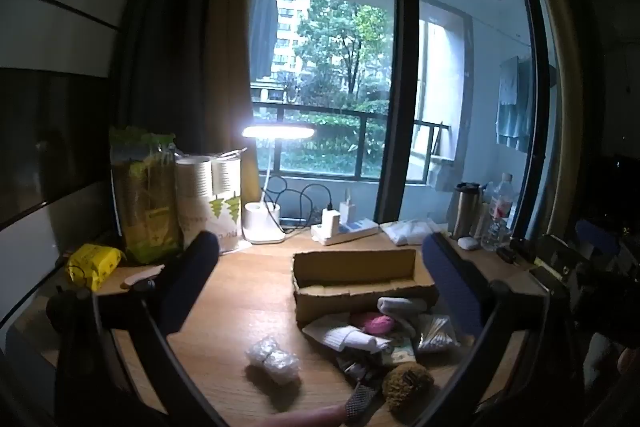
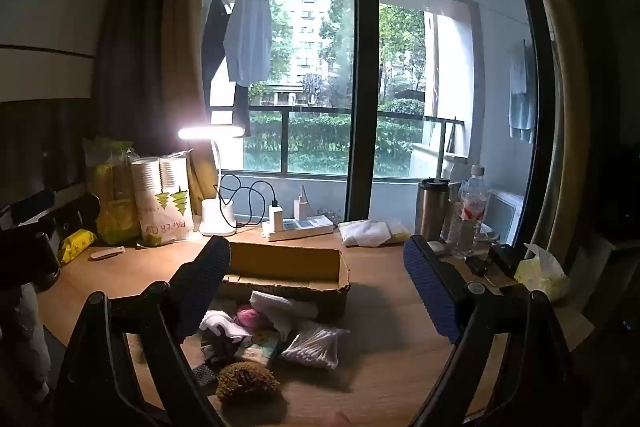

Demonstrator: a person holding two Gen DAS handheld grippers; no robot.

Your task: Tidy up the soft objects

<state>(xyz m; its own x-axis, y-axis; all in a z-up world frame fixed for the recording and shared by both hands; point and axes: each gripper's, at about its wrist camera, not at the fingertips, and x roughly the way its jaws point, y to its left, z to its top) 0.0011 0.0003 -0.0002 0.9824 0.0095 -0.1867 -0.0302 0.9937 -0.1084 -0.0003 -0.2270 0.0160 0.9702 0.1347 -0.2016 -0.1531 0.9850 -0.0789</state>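
Both tongs, left tongs (image 1: pixel 320 263) and right tongs (image 2: pixel 320 267), wide, empty. Bubble-wrap bundle (image 1: pixel 274 359) only in left view; tissue pack (image 2: pixel 544 273) only right.

We see a wooden surface (image 2: pixel 384 347) set against a tall window (image 2: pixel 312 87) with a dark centre frame, daylight showing trees and an apartment block beyond a balcony railing (image 2: pixel 320 113). A lit white desk lamp (image 2: pixel 212 135) glows at the back left, beside dark curtains (image 1: pixel 176 67). Shirts (image 2: pixel 248 35) hang outside.
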